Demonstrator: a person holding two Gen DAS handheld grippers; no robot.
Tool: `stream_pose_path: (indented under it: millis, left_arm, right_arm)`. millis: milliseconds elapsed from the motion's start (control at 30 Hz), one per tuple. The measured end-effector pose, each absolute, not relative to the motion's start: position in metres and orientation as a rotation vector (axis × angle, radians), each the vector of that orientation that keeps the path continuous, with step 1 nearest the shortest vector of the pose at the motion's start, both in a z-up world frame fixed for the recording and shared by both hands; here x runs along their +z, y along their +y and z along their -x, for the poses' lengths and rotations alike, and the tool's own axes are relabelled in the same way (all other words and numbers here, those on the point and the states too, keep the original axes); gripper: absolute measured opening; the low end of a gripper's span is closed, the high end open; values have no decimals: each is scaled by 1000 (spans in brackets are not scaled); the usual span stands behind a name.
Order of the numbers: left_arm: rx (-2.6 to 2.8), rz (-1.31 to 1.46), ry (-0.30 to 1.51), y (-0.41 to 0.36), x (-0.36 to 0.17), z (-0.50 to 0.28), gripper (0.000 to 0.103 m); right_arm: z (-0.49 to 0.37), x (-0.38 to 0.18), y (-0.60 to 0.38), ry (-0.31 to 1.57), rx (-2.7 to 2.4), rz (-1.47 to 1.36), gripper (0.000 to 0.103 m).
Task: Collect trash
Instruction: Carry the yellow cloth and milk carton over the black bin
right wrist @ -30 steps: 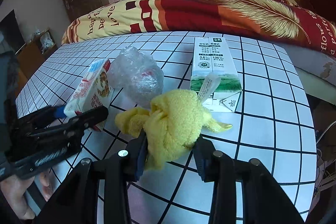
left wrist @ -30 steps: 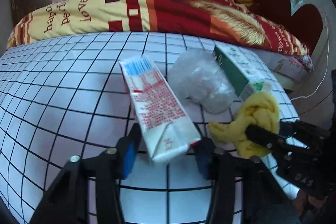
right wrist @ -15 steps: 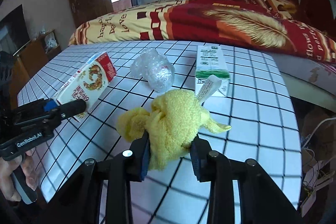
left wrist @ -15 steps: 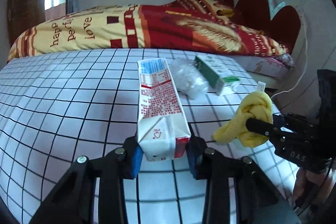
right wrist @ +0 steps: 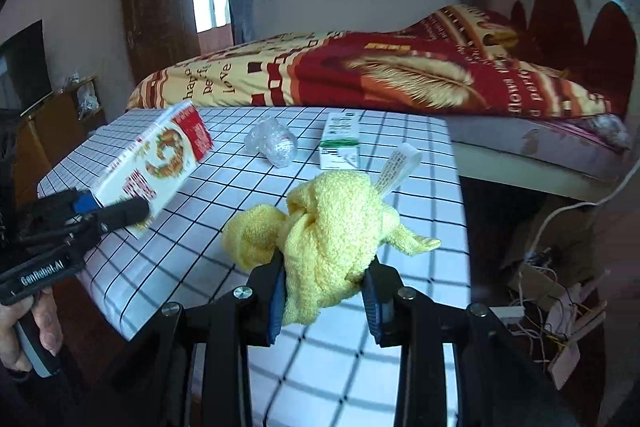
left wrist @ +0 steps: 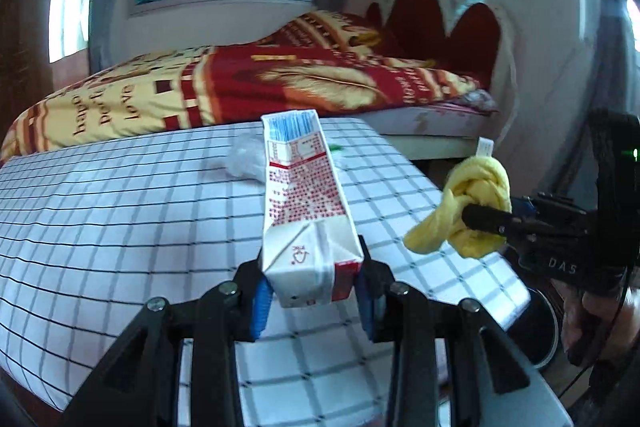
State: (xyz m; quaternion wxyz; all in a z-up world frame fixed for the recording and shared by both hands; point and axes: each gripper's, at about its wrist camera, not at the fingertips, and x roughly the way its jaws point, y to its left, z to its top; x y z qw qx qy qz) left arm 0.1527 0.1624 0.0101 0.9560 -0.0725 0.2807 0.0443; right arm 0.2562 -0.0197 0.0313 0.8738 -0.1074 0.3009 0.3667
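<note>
A red-and-white drink carton (left wrist: 304,203) is clamped at its folded end by my left gripper (left wrist: 312,293), shut on it and held above the checked table (left wrist: 120,211). The right wrist view shows the same carton (right wrist: 160,163) raised at the left in that gripper (right wrist: 116,213). My right gripper (right wrist: 324,291) is shut on a knotted yellow cloth (right wrist: 332,235) with a white tag, lifted over the table's near right part. From the left wrist view the cloth (left wrist: 480,183) hangs beyond the table's right edge.
A crumpled clear plastic wrap (right wrist: 272,145) and a green-and-white carton (right wrist: 340,147) lie at the far side of the table (right wrist: 400,195). Behind it stands a bed with a red and yellow cover (right wrist: 400,79). Cables (right wrist: 552,267) trail on the floor at the right.
The left jaws have shut on the carton, which lay loose between them before. Both grippers have risen and drawn back from the table with their loads; the wrap and green carton stayed.
</note>
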Motion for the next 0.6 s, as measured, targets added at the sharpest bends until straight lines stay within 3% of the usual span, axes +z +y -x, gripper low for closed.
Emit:
stream_pose_path:
  millis: [600]
  left_arm:
    - [-120, 46, 580, 40, 12, -153, 37]
  right_arm:
    - [-207, 54, -185, 578, 556, 156, 35]
